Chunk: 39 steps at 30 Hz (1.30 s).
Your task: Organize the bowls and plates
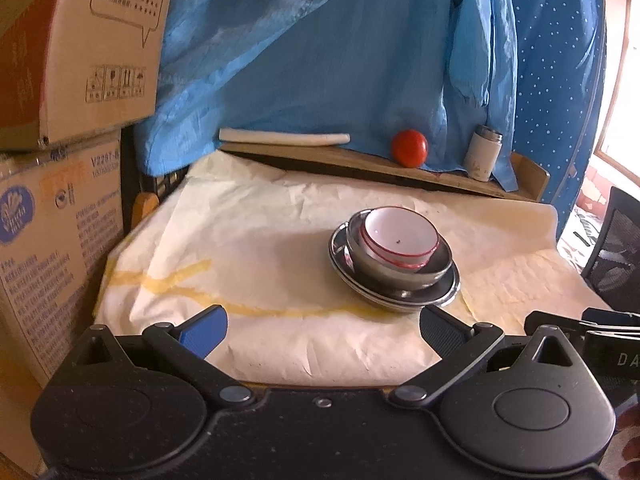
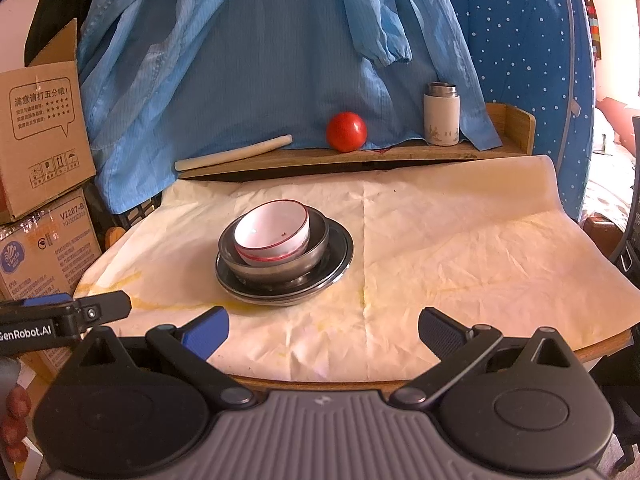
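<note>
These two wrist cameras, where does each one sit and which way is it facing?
Left wrist: on the left gripper, low at the table's near edge, facing the stacked dishes ahead to its right; the right gripper shows at right.
Right wrist: on the right gripper, facing the dishes ahead to its left; the left gripper and fingertips show at left.
Shared: dishes, tomato, flask.

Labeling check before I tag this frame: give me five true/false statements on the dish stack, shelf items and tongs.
1. The white bowl sits inside the steel bowl. True.
2. The stack rests on a steel plate. True.
3. The left tongs grip the plate. False: open, short of the stack, holding nothing.
4. The red ball lies on the paper. False: it sits on the wooden shelf.
5. The right tongs are shut. False: open, empty.
</note>
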### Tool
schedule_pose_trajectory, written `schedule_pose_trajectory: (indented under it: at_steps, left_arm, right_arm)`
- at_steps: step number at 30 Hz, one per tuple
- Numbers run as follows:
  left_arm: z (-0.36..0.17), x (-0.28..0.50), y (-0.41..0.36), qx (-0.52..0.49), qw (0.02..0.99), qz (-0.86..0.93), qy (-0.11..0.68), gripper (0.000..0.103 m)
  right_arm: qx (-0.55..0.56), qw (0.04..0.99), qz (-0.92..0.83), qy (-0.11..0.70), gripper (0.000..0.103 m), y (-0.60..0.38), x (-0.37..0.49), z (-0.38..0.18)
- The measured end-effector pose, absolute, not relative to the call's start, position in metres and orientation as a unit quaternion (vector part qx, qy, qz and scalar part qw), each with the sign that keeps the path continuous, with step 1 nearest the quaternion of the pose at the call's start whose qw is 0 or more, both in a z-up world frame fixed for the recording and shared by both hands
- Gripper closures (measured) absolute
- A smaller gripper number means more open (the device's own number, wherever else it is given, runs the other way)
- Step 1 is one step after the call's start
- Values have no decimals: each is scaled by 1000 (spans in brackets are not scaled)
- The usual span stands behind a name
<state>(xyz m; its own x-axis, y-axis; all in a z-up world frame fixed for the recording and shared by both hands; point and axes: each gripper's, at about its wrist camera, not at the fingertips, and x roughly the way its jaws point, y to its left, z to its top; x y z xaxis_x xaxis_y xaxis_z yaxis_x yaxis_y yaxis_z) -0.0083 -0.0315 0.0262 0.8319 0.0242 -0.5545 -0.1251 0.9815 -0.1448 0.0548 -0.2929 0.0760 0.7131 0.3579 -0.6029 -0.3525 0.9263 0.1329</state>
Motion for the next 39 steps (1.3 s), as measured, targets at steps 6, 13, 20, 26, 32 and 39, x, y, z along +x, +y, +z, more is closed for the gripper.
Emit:
schedule_pose_trajectory:
  at_steps: [6, 13, 20, 26, 32, 39]
  left_arm:
    - [27, -11, -33, -86, 956, 34, 280, 1]
    - [27, -10, -34, -77, 954, 47, 285, 1]
    - [26, -8, -34, -76, 954, 47, 286, 2]
    - [26, -7, -37, -75, 953, 40, 289, 3]
    - [23, -3, -37, -73, 951, 44, 297, 3]
    - [22, -2, -36, -72, 951, 45, 298, 3]
  right_arm:
    - [5, 925, 191, 329, 0, -293, 54, 76]
    - [7, 924, 191, 331, 0, -292, 54, 76]
    - [7, 924, 191, 332, 0, -293, 55, 76]
    - [8, 923, 191, 333, 0, -293, 56, 76]
    - [9, 920, 189, 342, 0, -293, 58, 74]
    - [8, 919, 190, 346, 0, -292, 60, 73]
